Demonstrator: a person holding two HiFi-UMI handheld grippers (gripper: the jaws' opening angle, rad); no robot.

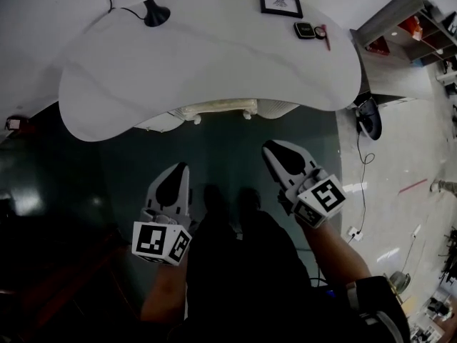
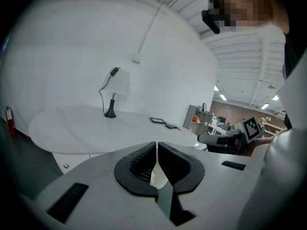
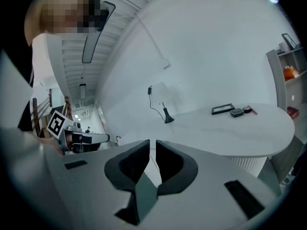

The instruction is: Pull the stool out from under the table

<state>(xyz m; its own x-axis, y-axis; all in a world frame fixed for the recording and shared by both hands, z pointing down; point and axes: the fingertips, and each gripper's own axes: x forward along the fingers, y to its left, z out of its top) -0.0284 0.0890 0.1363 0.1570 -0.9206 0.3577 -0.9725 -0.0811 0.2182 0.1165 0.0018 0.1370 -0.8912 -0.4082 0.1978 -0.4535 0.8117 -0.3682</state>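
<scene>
While the white stool (image 1: 218, 108) sits tucked under the far table (image 1: 214, 56), the left gripper (image 1: 176, 171) and right gripper (image 1: 275, 151) hover on the near side, jaws pressed together, empty.

The table (image 1: 214, 56) hides most of the stool (image 1: 218, 108); only its front rim shows.

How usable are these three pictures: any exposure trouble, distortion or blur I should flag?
Head view: strong fisheye bend; the white table is near washed out while the floor below is very dark, yet the stool at its rim is legible. Left gripper view: dark round vignette, pale low-contrast wall, mosaic patch top right. Right gripper view: same vignette, mosaic patch top left.
</scene>
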